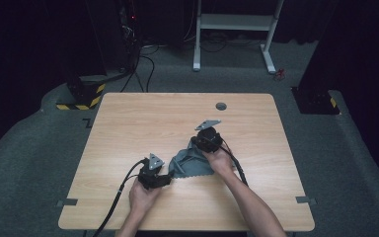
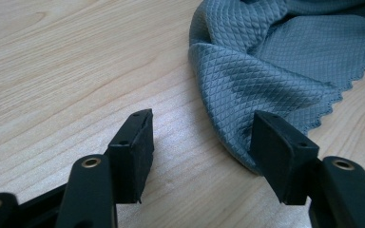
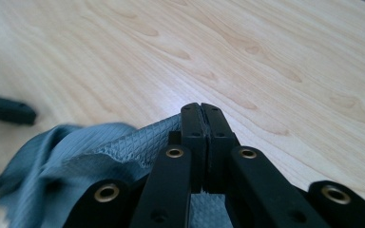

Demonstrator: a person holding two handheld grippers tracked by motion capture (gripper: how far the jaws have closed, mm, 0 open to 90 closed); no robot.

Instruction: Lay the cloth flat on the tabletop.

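One crumpled grey-blue diamond-textured cloth (image 1: pixel 193 163) is seen mid-tabletop (image 1: pixel 128 123), nearer the front edge. Its far end is pinched by the right gripper (image 3: pixel 202 110), jaws pressed together; the left gripper (image 2: pixel 202 142), jaws spread, is held at its near-left corner.

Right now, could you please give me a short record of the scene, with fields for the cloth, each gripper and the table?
cloth: grey-blue, quilted weave, crumpled near the table's middle, scalloped edge showing
left gripper: jaws open, low over the table, one jaw against the cloth's folded edge, nothing pinched
right gripper: jaws shut on the cloth, an edge of it bunched at them
table: light wood, with a round grey cap near the far edge
hands: one on each gripper, forearms entering from the near side
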